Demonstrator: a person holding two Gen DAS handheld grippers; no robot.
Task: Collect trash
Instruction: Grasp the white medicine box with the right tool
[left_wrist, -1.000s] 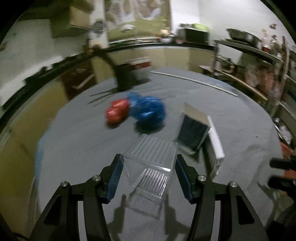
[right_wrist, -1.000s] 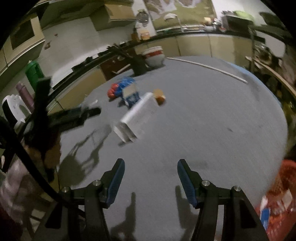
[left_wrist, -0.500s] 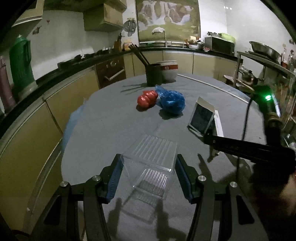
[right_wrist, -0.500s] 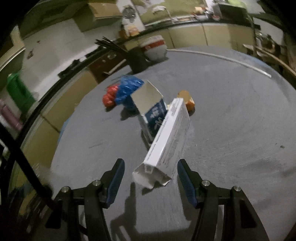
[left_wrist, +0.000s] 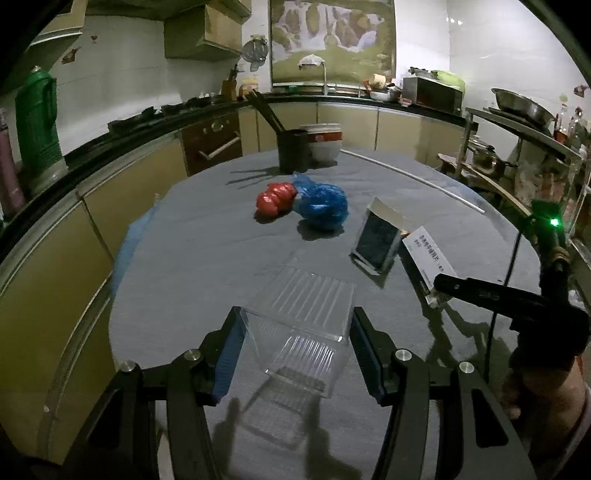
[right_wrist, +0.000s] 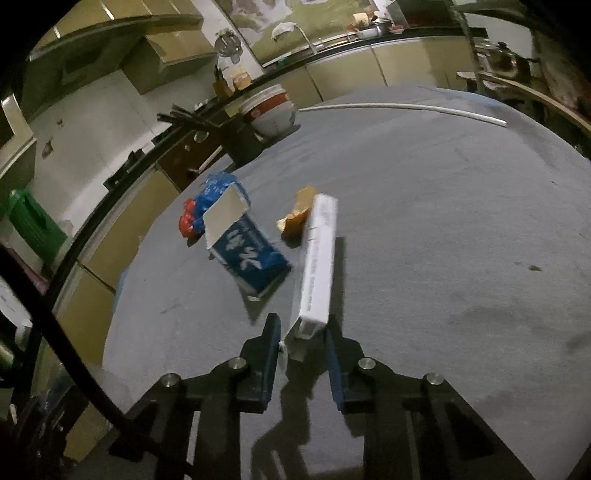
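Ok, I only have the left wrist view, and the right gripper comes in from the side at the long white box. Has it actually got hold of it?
Observer: Yes. In the right wrist view the right gripper has just been closing, and its pads now press the near end of the white box, one on each side.
Operator: Anything hidden behind that box from me?
Observer: An orange scrap lies on the table beside the box's far end.
Operator: And the carton's face turned away from me?
Observer: That side of the carton is blue with large white characters.
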